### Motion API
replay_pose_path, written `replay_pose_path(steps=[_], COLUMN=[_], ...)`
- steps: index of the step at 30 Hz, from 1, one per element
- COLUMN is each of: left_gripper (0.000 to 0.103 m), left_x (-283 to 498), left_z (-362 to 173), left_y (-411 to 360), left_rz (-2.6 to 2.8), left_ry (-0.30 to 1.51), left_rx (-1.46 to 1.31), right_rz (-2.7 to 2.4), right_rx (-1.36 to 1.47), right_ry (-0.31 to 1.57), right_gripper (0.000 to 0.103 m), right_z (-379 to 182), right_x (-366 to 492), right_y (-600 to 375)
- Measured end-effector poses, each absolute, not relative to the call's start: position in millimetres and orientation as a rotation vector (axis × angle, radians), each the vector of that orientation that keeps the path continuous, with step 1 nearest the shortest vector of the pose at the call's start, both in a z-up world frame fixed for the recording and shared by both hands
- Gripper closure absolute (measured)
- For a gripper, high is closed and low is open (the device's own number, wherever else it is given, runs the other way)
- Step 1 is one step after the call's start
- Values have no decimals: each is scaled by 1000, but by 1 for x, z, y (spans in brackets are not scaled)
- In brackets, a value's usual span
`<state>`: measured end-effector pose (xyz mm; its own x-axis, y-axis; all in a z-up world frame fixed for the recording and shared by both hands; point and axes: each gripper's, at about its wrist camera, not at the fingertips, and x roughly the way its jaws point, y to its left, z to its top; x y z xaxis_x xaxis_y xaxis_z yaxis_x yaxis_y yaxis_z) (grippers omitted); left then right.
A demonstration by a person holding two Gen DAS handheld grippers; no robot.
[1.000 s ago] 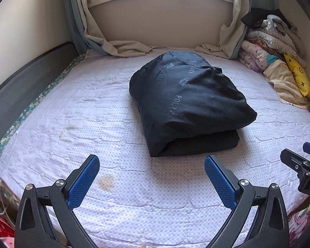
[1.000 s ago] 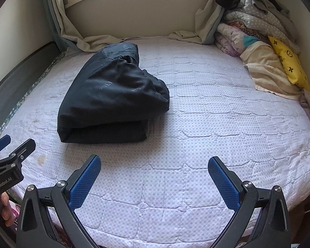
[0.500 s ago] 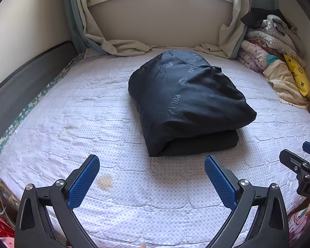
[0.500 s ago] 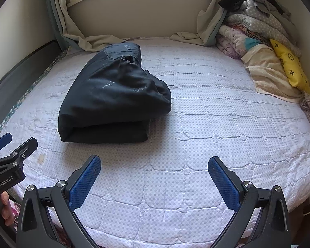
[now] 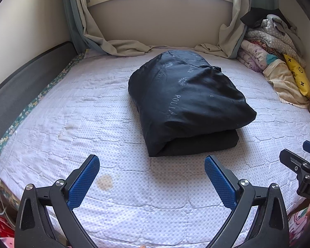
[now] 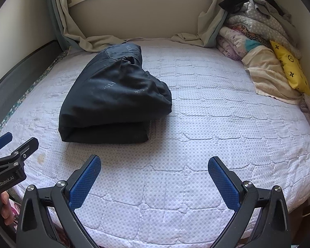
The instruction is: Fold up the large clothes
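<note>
Lying folded on the bed [image 5: 76, 124] at twelve o'clock, the dark garment [image 5: 188, 103] is touched by neither the left hand-held gripper [image 5: 150, 177] nor the right hand-held gripper [image 6: 154, 178], both held wide open and empty, probably because folding is judged finished.

Through my right wrist camera, my right gripper [image 6: 154, 183] hangs over the near edge of a white quilted bed [image 6: 206, 124], its blue-padded jaws spread wide with nothing between them. A folded dark garment [image 6: 113, 99] lies ahead to the left. My left gripper [image 6: 10, 155] shows at the left edge. Piled bedding [image 6: 256, 41] fills the far right corner.
</note>
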<state>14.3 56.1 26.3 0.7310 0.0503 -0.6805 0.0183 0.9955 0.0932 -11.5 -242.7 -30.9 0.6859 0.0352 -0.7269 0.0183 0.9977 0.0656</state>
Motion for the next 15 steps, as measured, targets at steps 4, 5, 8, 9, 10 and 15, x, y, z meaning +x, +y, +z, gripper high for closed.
replay_pose_path(steps=[4, 5, 8, 9, 10, 15], left_gripper=[0, 0, 0, 0, 0, 0], left_x=[14, 13, 13, 13, 13, 13], left_z=[26, 27, 28, 28, 28, 30], left_y=[56, 56, 55, 56, 56, 57], left_rz=[18, 18, 19, 20, 21, 22], left_ry=[752, 751, 749, 749, 749, 745], left_rx=[94, 93, 92, 92, 92, 91], right_rz=[11, 10, 11, 11, 11, 12], right_rx=[68, 68, 70, 69, 68, 64], right_ry=[815, 815, 816, 815, 814, 814], right_gripper=[0, 0, 0, 0, 0, 0], right_z=[-30, -30, -30, -30, -30, -30], right_x=[-11, -11, -12, -12, -12, -11], right_y=[-242, -242, -242, -242, -242, -242])
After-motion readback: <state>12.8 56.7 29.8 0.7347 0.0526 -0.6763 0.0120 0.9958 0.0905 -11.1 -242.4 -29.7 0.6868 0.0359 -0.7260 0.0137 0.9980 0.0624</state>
